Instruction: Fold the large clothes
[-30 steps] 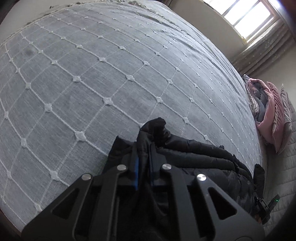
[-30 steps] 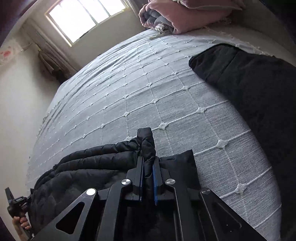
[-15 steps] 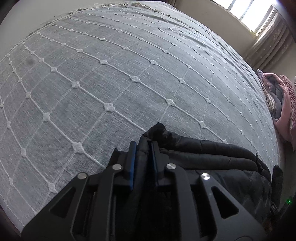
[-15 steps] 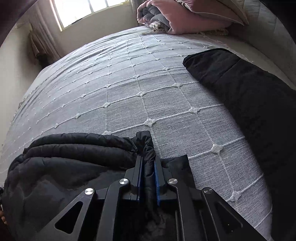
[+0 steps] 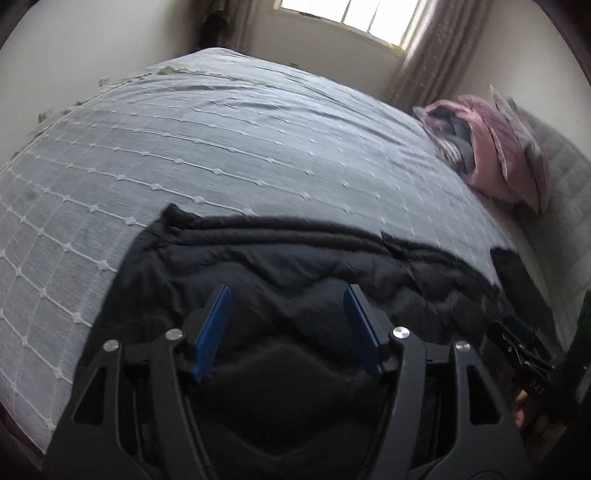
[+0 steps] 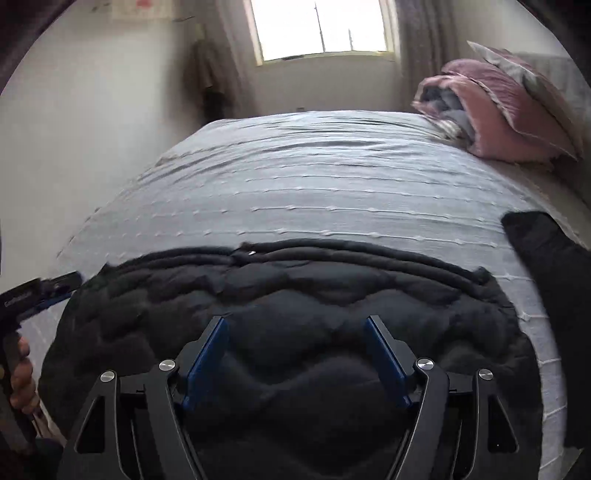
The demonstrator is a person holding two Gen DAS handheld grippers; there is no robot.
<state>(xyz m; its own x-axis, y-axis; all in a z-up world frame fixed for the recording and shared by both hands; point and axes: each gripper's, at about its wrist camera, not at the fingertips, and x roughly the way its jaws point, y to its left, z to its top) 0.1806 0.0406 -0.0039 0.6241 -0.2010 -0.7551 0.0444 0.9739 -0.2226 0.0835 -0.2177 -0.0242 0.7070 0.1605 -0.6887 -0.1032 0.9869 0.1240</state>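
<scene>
Across the lower half of both views lies a black quilted jacket (image 5: 295,266), spread flat on the grey bedspread (image 5: 221,147) with its far edge running as a long fold from left to right. In the left wrist view the left gripper (image 5: 288,325) is at the bottom centre of the frame, its two blue-padded fingers (image 5: 212,328) spread wide apart with nothing between them, and the jacket is under them. In the right wrist view the right gripper (image 6: 295,354) is also at the bottom centre, its blue fingers (image 6: 207,362) likewise wide apart and empty, above the puffy panels of the jacket (image 6: 295,295). At the left edge of this view the other gripper (image 6: 40,288) shows beside the jacket's left end, with a hand (image 6: 22,373) on its handle. A second dark garment (image 6: 554,295) lies at the right edge of the frame, just beside the jacket on the bedspread (image 6: 314,184). In the upper right of both views a pink folded duvet (image 5: 491,155) and pillows rest at the head of the bed. A bright window (image 6: 321,29) is at the top centre of the right wrist view, with a curtain (image 6: 424,55) beside it.
</scene>
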